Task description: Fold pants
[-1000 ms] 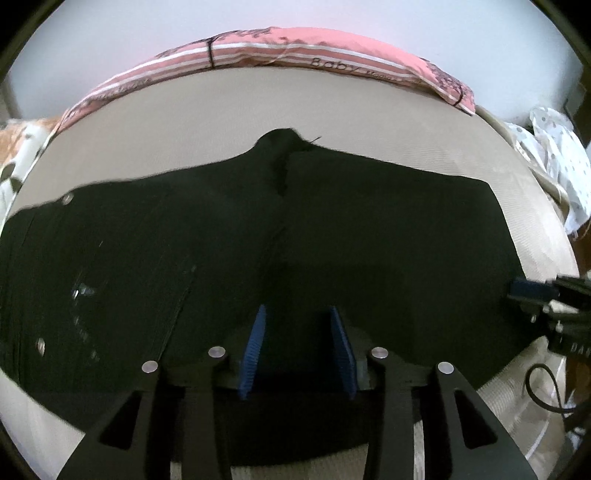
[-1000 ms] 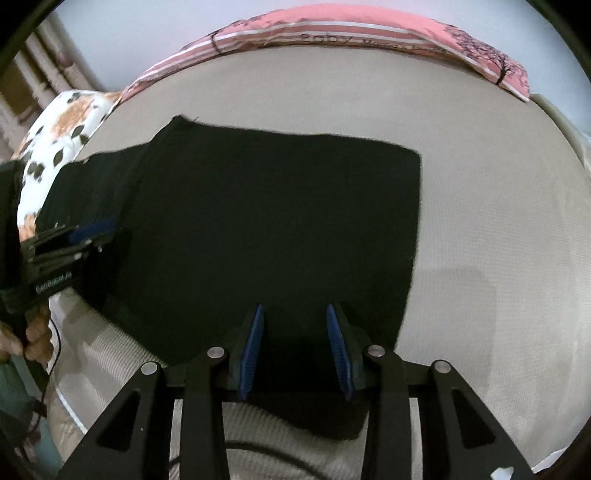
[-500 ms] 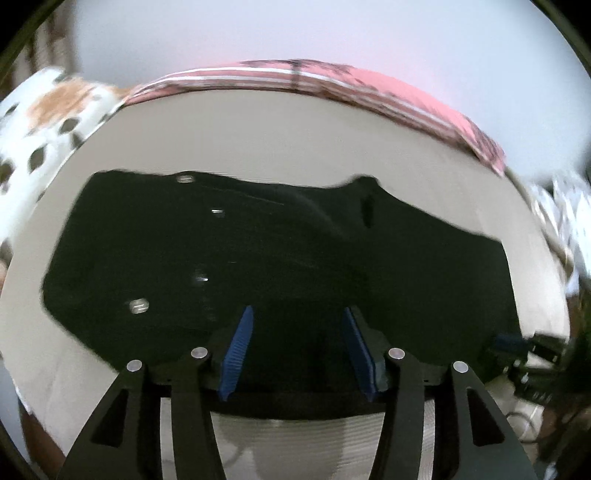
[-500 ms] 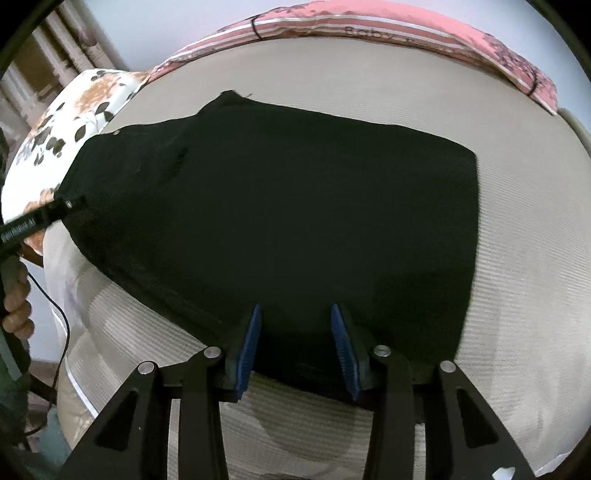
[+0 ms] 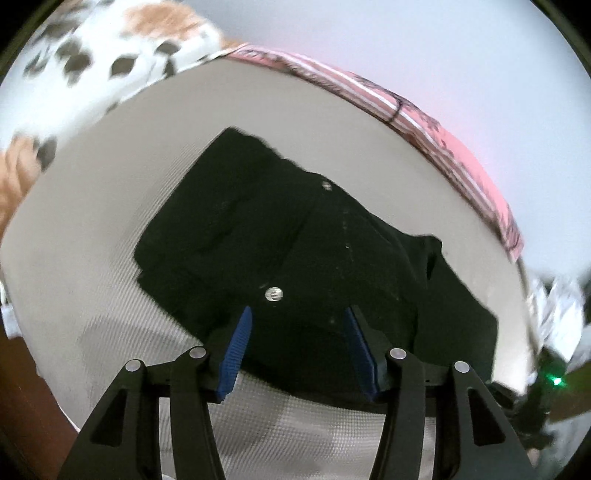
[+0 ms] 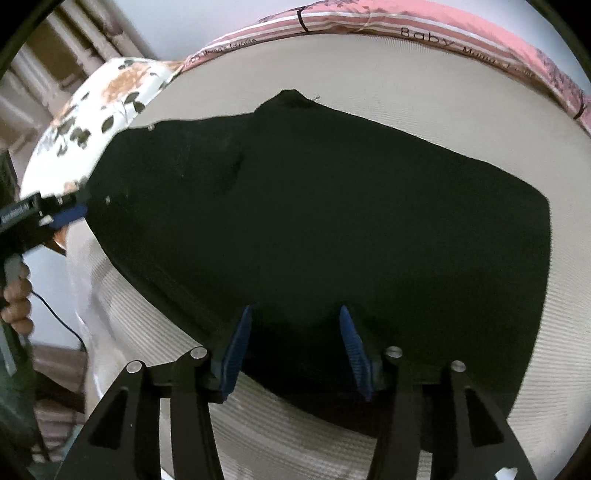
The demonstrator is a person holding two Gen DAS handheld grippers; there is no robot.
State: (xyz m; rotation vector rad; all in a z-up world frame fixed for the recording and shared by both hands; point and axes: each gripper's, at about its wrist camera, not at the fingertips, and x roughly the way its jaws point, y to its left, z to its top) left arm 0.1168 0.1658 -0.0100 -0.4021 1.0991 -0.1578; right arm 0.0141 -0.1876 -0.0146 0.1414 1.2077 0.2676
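Observation:
Black pants (image 6: 332, 221) lie spread flat on a beige mattress (image 6: 406, 66). In the left wrist view the waistband end of the pants (image 5: 295, 251) with its silver button (image 5: 273, 294) lies just ahead of my open left gripper (image 5: 297, 325), whose blue pads straddle the near edge of the cloth. My right gripper (image 6: 295, 325) is open and empty over the near edge of the leg part. The left gripper also shows in the right wrist view (image 6: 62, 216) at the waistband corner, held by a hand.
A pink striped blanket (image 6: 424, 26) runs along the far side of the mattress. A floral pillow (image 6: 107, 96) lies at the far left. A cable (image 6: 55, 314) hangs by the left hand. White spotted cloth (image 5: 557, 314) lies at the right.
My left gripper has swung left along the pants to the waistband end, the button now between its fingers. My right gripper has moved left and closer to the near edge of the legs.

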